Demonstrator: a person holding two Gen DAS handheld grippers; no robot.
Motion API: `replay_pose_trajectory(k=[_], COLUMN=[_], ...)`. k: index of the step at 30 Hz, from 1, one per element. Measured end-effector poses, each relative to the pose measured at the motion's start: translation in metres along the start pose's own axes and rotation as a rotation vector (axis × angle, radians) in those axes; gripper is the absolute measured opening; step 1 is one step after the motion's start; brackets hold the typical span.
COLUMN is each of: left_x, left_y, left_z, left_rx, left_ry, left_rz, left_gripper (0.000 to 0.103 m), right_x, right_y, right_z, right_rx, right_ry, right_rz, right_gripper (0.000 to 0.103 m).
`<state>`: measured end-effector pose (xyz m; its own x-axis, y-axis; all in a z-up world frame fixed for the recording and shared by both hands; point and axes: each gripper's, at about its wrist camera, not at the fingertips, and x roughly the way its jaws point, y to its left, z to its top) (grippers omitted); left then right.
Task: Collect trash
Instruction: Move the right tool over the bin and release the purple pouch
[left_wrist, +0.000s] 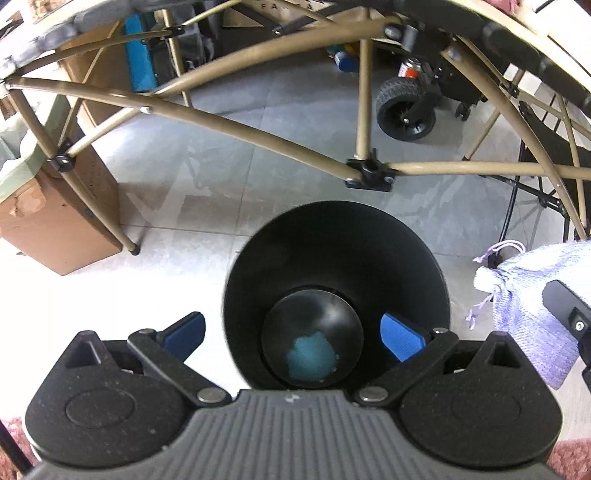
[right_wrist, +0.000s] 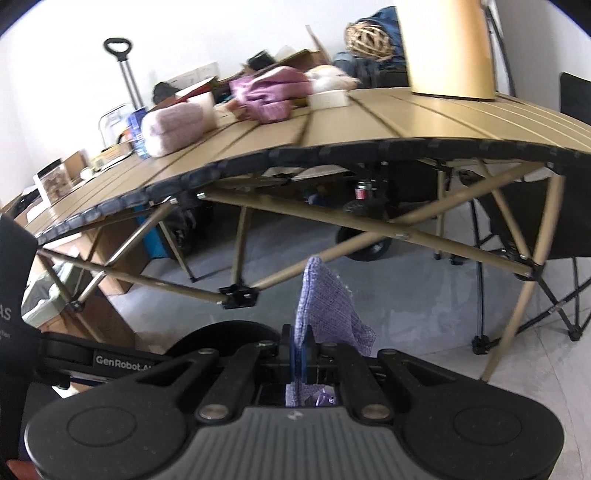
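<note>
The left gripper (left_wrist: 291, 338) is released, its blue pads (left_wrist: 400, 336) spread wide and touching nothing. It points steeply down over a black bin (left_wrist: 332, 236) that stands on the pale tiled floor (left_wrist: 192, 177), near the tan legs of a folding table (left_wrist: 258, 129). One blue pad sits over the bin's mouth, the other outside its left wall. At the bottom of the bin lies a blue crumpled wad (left_wrist: 312, 356); what it is made of cannot be told.

The right gripper (right_wrist: 301, 350) is clenched on a lilac knitted cloth (right_wrist: 328, 310). The cloth stands up from between the closed pads and droops to the right, and part of it hangs back behind the pads. In the left wrist view the same cloth (left_wrist: 532, 291) shows at the right edge, just beside the bin and above the floor, with loose lilac threads (left_wrist: 480, 310) trailing from it.

The slatted tabletop (right_wrist: 369, 125) lies beyond the right gripper, higher than the cloth. On its far left part sit a pink folded towel (right_wrist: 171, 127), a purple cloth heap (right_wrist: 271, 94) and a small white box (right_wrist: 328, 98); a tall tan cylinder (right_wrist: 448, 48) stands at the far right. Under the tabletop are a black wheel (left_wrist: 404, 110) and a cardboard box (left_wrist: 62, 218) at the left.
</note>
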<state>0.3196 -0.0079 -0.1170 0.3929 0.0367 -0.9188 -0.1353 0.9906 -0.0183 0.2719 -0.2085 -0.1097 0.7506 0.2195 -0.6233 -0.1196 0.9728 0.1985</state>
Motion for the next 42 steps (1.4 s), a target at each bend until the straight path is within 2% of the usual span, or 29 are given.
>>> replay_pose_trajectory(k=[7, 14, 22, 34, 42], left_x=[-0.008, -0.008, -0.006, -0.008, -0.004], left_y=[0.033, 0.074, 0.120, 0.141, 0.144], left_z=[-0.003, -0.007, -0.013, -0.018, -0.019], left_rx=[-0.041, -0.093, -0.162, -0.192, -0.192], left_ry=[-0.023, -0.036, -0.025, -0.019, -0.001], left_rz=[0.018, 0.068, 0.096, 0.101, 0.101], left_gripper=[0.103, 0.103, 0.103, 0.103, 0.103], right_x=[0.015, 0.037, 0.068, 0.111, 0.124], right_y=[0.029, 0.056, 0.081, 0.095, 0.096], right_z=[0.000, -0.006, -0.016, -0.039, -0.046], right_rx=[-0.036, -0.059, -0.059, -0.014, -0.013], right_ry=[0.039, 0.097, 0.204, 0.404, 0.461], right_rz=[0.042, 0.063, 0.054, 0.002, -0.017], right_gripper=[0.003, 0.003, 0.003, 0.003, 0.003])
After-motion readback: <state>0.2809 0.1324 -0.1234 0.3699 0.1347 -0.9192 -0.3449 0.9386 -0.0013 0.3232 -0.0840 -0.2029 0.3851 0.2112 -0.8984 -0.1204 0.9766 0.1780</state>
